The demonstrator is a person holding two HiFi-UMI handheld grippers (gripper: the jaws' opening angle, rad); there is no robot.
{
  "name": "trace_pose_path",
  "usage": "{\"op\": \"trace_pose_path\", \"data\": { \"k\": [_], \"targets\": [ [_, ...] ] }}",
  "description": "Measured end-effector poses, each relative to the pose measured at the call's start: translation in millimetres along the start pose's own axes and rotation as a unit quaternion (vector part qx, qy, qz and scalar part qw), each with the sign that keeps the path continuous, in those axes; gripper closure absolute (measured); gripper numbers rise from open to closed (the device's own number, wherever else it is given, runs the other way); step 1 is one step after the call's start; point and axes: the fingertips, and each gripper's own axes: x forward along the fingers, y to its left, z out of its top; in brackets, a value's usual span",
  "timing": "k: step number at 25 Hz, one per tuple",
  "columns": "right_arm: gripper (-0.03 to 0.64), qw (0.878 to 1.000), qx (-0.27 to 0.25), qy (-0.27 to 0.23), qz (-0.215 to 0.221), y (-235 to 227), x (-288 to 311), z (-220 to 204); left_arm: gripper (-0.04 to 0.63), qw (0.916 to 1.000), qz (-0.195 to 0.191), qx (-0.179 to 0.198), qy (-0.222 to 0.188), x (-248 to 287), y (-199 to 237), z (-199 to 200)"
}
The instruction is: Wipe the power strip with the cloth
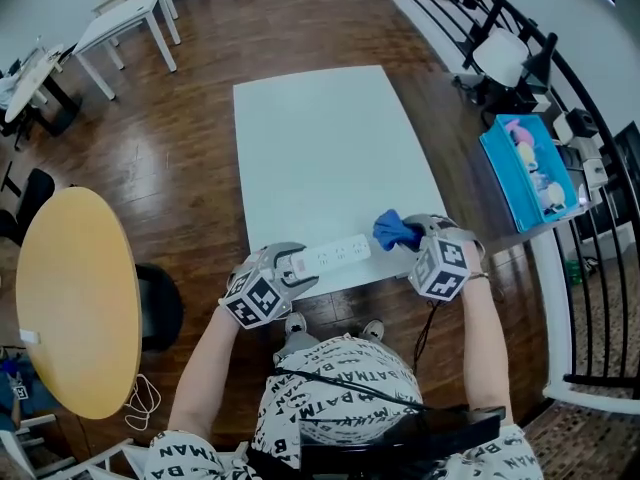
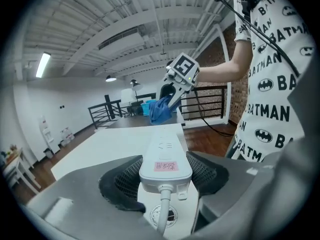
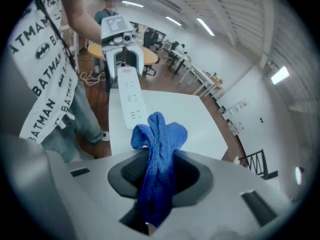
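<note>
Strip [image 1: 335, 255] is clamped at its cord end by my left gripper [image 1: 296, 265] and lies along the near edge of the table [image 1: 320, 128]. My right gripper [image 1: 418, 236] pinches the blue cloth [image 1: 396, 230], bunched at the strip's right end. I can't tell if they touch.
</note>
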Motion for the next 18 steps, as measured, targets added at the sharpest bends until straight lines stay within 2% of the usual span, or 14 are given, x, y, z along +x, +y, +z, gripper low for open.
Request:
{"op": "trace_pose_path", "data": {
  "k": [3,7,11,18],
  "targets": [
    [0.497,0.996,0.081,-0.035,-0.013,3,-6,5,0.316,0.9997,0.001,-0.018,0.015,11,21,-24],
    [0.497,0.987,0.152,-0.050,-0.020,14,-4,2,0.316,0.9985,-0.005,-0.043,0.032,33,44,-51],
    [0.497,0.979,0.196,-0.052,-0.028,24,-2,0,0.316,0.9973,-0.030,-0.049,0.045,53,58,-67],
    [0.497,0.970,0.235,-0.041,-0.039,26,-3,-6,0.316,0.9957,-0.062,-0.049,0.047,78,68,-74]
  ]
}}
